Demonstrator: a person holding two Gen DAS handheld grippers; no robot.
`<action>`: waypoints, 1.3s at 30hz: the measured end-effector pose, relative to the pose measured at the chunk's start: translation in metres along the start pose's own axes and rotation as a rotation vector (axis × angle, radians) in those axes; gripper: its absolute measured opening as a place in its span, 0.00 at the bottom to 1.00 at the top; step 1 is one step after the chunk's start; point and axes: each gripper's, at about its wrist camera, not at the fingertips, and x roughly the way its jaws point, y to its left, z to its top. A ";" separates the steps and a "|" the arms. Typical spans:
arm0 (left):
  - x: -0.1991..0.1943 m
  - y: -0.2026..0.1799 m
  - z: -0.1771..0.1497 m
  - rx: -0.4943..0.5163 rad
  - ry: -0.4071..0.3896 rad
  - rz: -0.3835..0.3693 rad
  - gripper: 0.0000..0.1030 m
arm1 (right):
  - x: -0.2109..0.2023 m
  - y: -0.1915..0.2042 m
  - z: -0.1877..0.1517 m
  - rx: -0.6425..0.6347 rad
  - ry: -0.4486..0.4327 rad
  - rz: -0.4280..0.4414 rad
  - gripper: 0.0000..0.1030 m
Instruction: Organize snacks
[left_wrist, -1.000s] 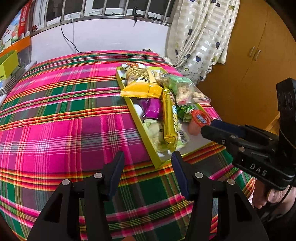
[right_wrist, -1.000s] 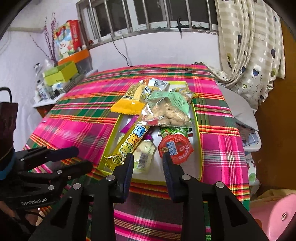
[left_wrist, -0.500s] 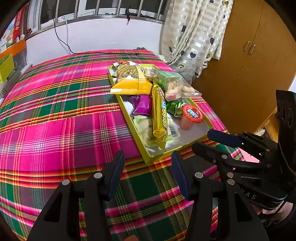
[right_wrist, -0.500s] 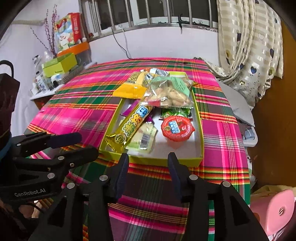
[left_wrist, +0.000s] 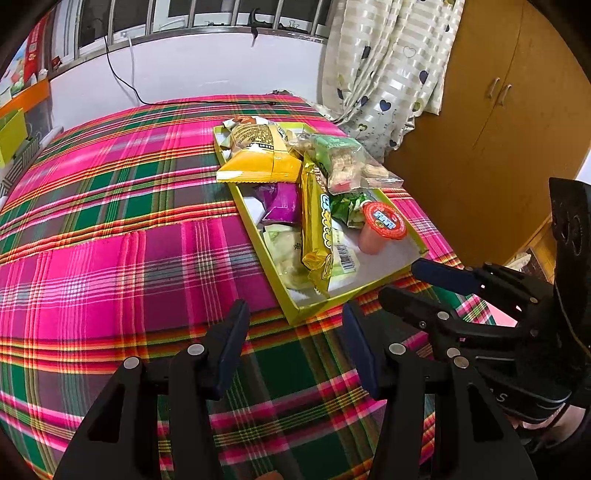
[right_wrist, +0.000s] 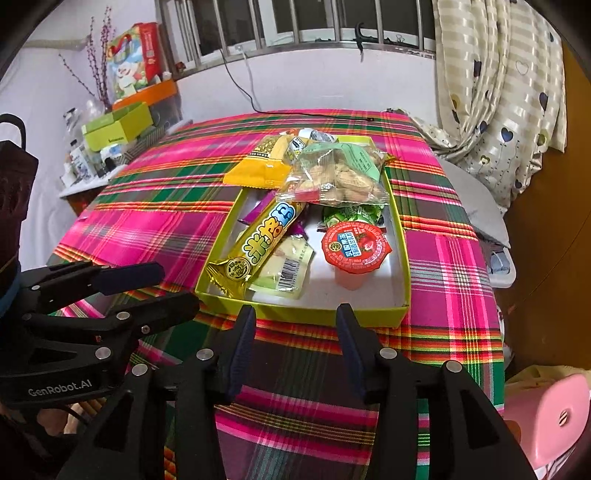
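The left gripper (right_wrist: 155, 291) reads "GenRobot.AI"; other package print is too small to read.

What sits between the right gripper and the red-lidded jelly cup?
Only the yellow-green tray's near wall and bare tray floor separate the right gripper from the jelly cup, per the right wrist view.

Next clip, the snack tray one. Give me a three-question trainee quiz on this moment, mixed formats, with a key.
1. True or false: the red-lidded jelly cup stands inside the yellow-green tray.
2. Multiple choice: what lies partly under the long yellow snack bar? A) a banana B) a pale packet with a barcode C) a spoon
3. Fill in: the right gripper holds ____.

Key
1. True; it stands upright near the tray's near right corner.
2. B; the pale packet with a barcode shows beside the bar's near end.
3. Nothing; its jaws have just been opening and stand apart over the plaid cloth, short of the tray. The left gripper is open too.
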 end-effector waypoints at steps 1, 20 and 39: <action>0.000 0.000 0.000 0.001 0.000 0.003 0.52 | 0.000 0.000 0.000 -0.001 0.000 0.001 0.43; 0.000 -0.001 -0.001 0.002 -0.002 0.008 0.52 | 0.000 0.004 0.000 -0.004 0.001 0.001 0.44; 0.001 -0.002 -0.003 0.004 0.000 0.008 0.52 | 0.001 0.005 -0.001 -0.004 0.004 0.002 0.44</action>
